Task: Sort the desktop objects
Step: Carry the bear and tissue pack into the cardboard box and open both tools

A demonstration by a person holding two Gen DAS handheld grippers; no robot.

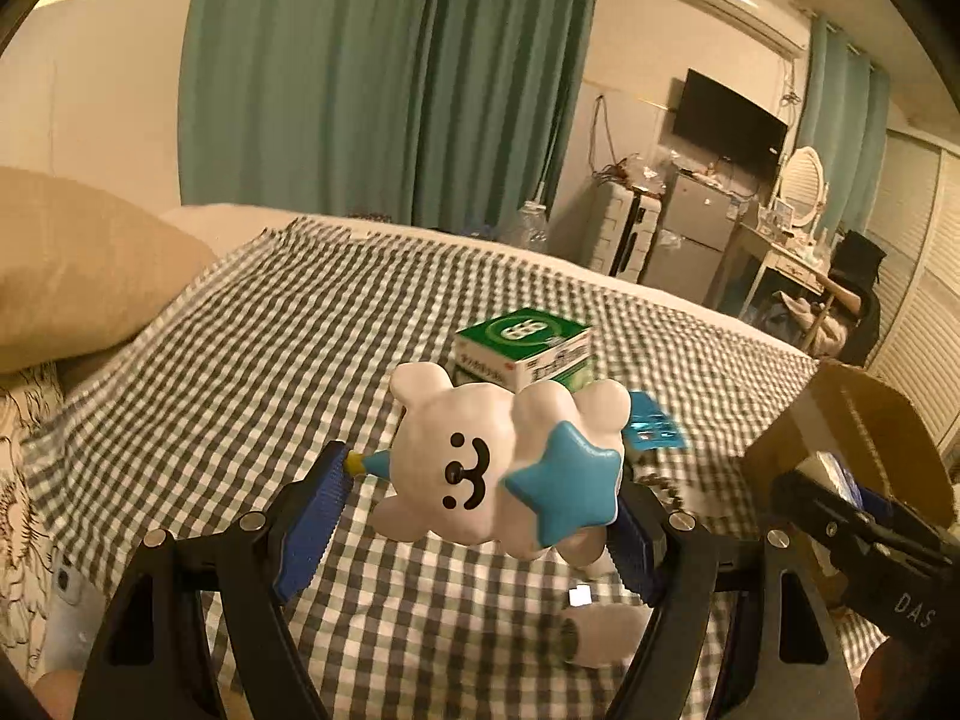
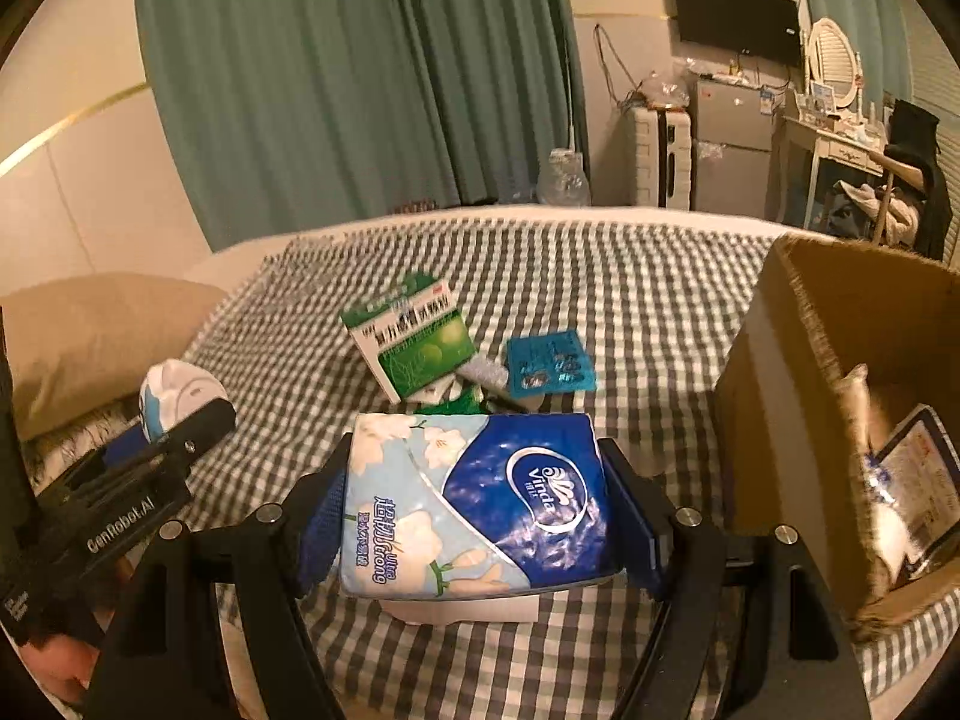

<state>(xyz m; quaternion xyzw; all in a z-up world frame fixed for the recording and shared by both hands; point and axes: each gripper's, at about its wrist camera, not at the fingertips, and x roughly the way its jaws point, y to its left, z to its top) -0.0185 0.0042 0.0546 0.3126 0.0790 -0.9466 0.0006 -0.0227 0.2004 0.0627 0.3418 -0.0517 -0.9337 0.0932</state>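
Both hands were mid-carry. The left gripper (image 1: pixel 480 516) held the white bear toy (image 1: pixel 498 468) at the frame's centre, above the checked bed cover (image 1: pixel 240 330); the right gripper (image 2: pixel 474 510) clamped the tissue pack (image 2: pixel 474 504). The cardboard box (image 2: pixel 798 360) stood at the right edge, so next each load probably needed swinging over it and releasing

On the bed (image 2: pixel 600 276): medicine box (image 2: pixel 408 342) mid-bed, sachet (image 2: pixel 549 360) just right of it, carton (image 2: pixel 840 420) far right, pillow (image 2: pixel 90 336) far left.
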